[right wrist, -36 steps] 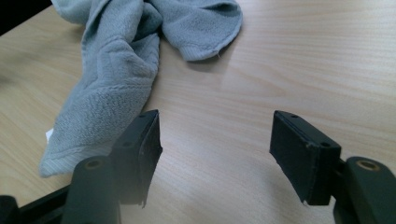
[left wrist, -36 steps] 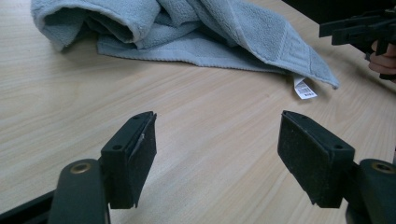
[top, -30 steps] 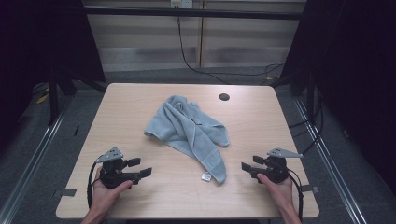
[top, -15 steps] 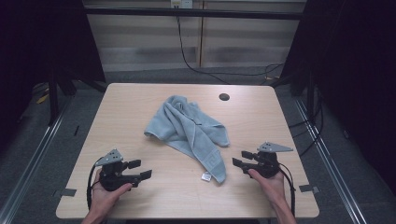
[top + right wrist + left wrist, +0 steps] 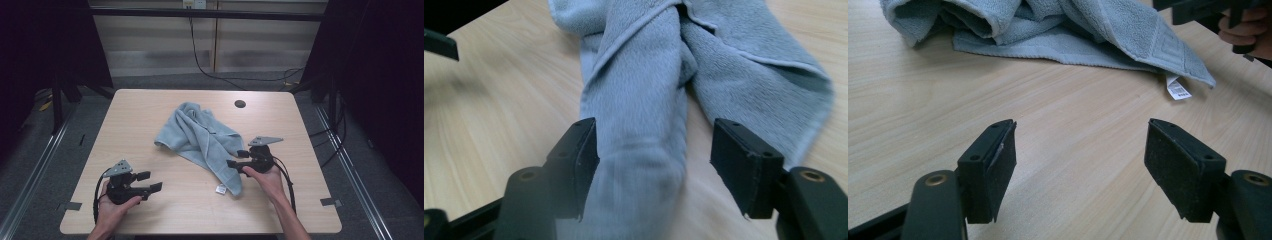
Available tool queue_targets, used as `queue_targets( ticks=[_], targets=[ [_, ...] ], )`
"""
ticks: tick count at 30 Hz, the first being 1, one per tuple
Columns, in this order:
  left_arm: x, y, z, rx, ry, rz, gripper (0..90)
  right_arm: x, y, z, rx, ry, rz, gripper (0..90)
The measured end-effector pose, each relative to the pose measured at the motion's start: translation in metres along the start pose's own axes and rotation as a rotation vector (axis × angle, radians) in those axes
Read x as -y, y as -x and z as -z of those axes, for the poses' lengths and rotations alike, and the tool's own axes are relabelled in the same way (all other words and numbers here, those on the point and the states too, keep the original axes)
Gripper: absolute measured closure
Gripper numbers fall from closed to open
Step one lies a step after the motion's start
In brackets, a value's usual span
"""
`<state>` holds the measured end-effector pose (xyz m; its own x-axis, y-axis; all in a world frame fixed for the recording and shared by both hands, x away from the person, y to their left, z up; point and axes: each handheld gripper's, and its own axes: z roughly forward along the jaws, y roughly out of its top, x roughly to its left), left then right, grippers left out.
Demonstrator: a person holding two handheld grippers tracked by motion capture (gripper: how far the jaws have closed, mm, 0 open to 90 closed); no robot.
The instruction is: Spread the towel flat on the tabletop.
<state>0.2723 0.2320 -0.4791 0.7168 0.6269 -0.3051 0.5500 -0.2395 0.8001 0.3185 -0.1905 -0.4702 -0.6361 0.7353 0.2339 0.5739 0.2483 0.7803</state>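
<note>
item: crumpled blue towel [image 5: 202,140], on worktop [image 5: 150,115]; right hand-held gripper [image 5: 238,159] jaws just reopened wide astride its fold, unpinched; left hand-held gripper [image 5: 150,182] open, empty.

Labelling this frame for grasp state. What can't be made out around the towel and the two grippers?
- Towel: underside and inner folds hidden by its own bunching, high view.
- White tag: print too small to read, left gripper view.
- Right gripper: jaws open astride a towel fold, having just been opening; contact unclear, view blurred.
- Left gripper: open over bare table; body cut off by the bottom edge.
</note>
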Motion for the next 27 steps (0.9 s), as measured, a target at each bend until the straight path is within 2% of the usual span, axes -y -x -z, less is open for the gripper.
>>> queue_targets(
  ticks=[2,3,4,7,8,10,11,14,16,18,19,20,22,23,26,27],
  targets=[
    [0.0,-0.001,0.0,0.0,-0.002,-0.002,28.9,-0.003,0.0,-0.006,-0.003,-0.004,-0.003,33.6],
    [0.0,-0.001,0.0,-0.001,-0.002,0.0,28.9,-0.008,0.001,-0.016,-0.001,-0.005,-0.001,32.1],
    [0.0,-0.001,0.0,-0.002,-0.002,0.001,28.9,-0.008,0.001,-0.016,-0.001,-0.005,-0.001,32.1],
    [0.0,-0.001,0.0,-0.002,-0.002,0.003,28.8,-0.015,0.001,-0.033,0.003,-0.023,0.003,29.4],
    [0.0,-0.001,0.0,-0.002,-0.003,0.001,28.7,-0.017,0.001,-0.044,0.014,-0.048,0.019,28.8],
    [0.0,-0.001,0.001,-0.003,-0.006,0.001,28.7,-0.017,0.001,-0.048,0.022,-0.055,0.021,28.5],
    [0.001,-0.002,0.001,0.008,0.001,0.015,28.7,-0.016,0.001,-0.059,0.02,-0.082,0.021,27.7],
    [0.001,-0.004,0.003,0.005,0.013,0.022,29.0,-0.013,-0.002,-0.068,0.029,-0.101,0.042,32.0],
    [0.001,-0.004,0.003,-0.004,0.011,0.024,28.9,-0.011,-0.007,-0.073,0.031,-0.115,0.076,34.1],
    [0.001,-0.005,0.004,0.001,0.012,0.028,28.8,-0.01,-0.012,-0.079,0.051,-0.136,0.106,39.6],
    [0.001,-0.005,0.004,-0.001,0.014,0.029,28.8,-0.01,-0.012,-0.078,0.047,-0.135,0.095,48.6],
    [0.001,-0.005,0.003,-0.003,0.011,0.027,28.8,-0.01,-0.012,-0.077,0.054,-0.137,0.091,53.1],
    [0.001,-0.005,0.003,-0.002,0.011,0.027,28.9,-0.009,-0.012,-0.075,0.036,-0.132,0.089,66.4],
    [0.001,-0.005,0.004,-0.003,0.014,0.028,28.9,-0.009,-0.012,-0.075,0.036,-0.132,0.089,66.4],
    [0.001,-0.004,0.005,-0.007,0.02,0.028,29.1,-0.009,-0.018,-0.068,0.022,-0.1,0.08,74.7],
    [0.001,-0.005,0.005,-0.005,0.022,0.027,29.2,-0.008,-0.024,-0.059,-0.01,-0.077,0.079,75.8]
  ],
)
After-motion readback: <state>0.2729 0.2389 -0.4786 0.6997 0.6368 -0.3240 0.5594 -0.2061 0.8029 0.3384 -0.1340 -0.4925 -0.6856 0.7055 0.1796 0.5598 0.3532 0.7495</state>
